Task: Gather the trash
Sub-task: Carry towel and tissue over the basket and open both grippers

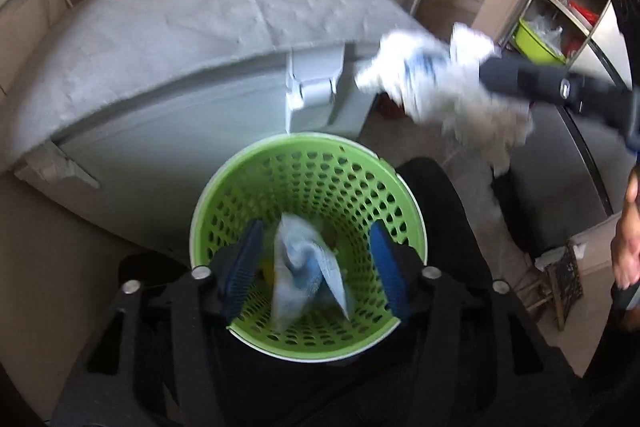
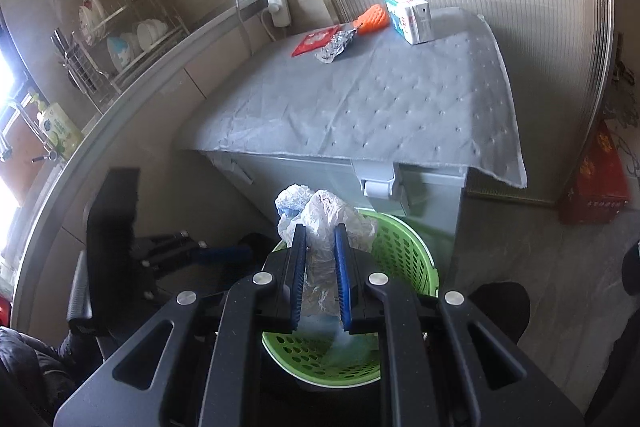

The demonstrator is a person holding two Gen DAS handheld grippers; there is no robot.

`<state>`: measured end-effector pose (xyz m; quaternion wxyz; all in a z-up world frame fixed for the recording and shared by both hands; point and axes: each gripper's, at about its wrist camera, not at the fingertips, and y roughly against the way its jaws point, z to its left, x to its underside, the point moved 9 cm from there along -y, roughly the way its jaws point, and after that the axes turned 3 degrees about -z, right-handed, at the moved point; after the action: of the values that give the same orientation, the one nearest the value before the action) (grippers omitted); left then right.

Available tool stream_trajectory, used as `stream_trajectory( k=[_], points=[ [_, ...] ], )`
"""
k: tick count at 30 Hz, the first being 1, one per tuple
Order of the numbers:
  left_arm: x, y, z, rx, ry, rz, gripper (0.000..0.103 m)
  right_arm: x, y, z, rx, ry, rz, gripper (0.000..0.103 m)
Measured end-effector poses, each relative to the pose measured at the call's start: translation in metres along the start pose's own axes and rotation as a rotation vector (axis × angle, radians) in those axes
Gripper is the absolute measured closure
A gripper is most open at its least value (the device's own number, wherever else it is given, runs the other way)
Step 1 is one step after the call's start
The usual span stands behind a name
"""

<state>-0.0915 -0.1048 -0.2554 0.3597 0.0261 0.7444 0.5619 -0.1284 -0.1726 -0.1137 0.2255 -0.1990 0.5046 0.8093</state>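
A green perforated basket (image 1: 248, 187) stands on the floor below a grey cloth-covered chest. My left gripper (image 1: 316, 267) is open right above the basket, and a blurred light-blue wrapper (image 1: 304, 267) is between its pads, apart from both, inside the basket. My right gripper (image 2: 320, 267) is shut on a crumpled clear plastic bag (image 2: 324, 215) above the basket's (image 2: 404, 251) near rim. In the left wrist view the bag (image 1: 424, 75) and right gripper show at upper right.
On the chest's grey cloth (image 2: 360, 99) lie a red packet (image 2: 314, 41), crumpled foil (image 2: 336, 47), an orange sponge-like piece (image 2: 374, 19) and a white-blue carton (image 2: 410, 17). A counter with a dish rack (image 2: 112, 47) runs along the left. A red box (image 2: 592, 183) stands right.
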Motion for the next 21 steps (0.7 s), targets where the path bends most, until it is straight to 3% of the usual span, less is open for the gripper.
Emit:
stream_trajectory(
  k=[9,12,18,20,21],
  points=[
    [-0.035,0.047,0.039,-0.171,0.089,-0.134,0.03,0.009,0.0,0.011,-0.008,0.027,0.027,0.088],
    [-0.046,0.064,0.056,-0.213,0.132,-0.179,0.02,0.019,-0.006,0.018,-0.017,0.051,0.061,0.087],
    [-0.051,0.076,0.069,-0.261,0.158,-0.207,0.015,0.051,-0.036,0.025,-0.025,0.079,0.181,0.084],
    [-0.052,0.076,0.072,-0.261,0.172,-0.203,0.013,0.059,-0.044,0.025,-0.022,0.082,0.212,0.074],
    [-0.052,0.075,0.074,-0.26,0.178,-0.201,0.013,0.061,-0.047,0.025,-0.022,0.078,0.22,0.055]
  ],
)
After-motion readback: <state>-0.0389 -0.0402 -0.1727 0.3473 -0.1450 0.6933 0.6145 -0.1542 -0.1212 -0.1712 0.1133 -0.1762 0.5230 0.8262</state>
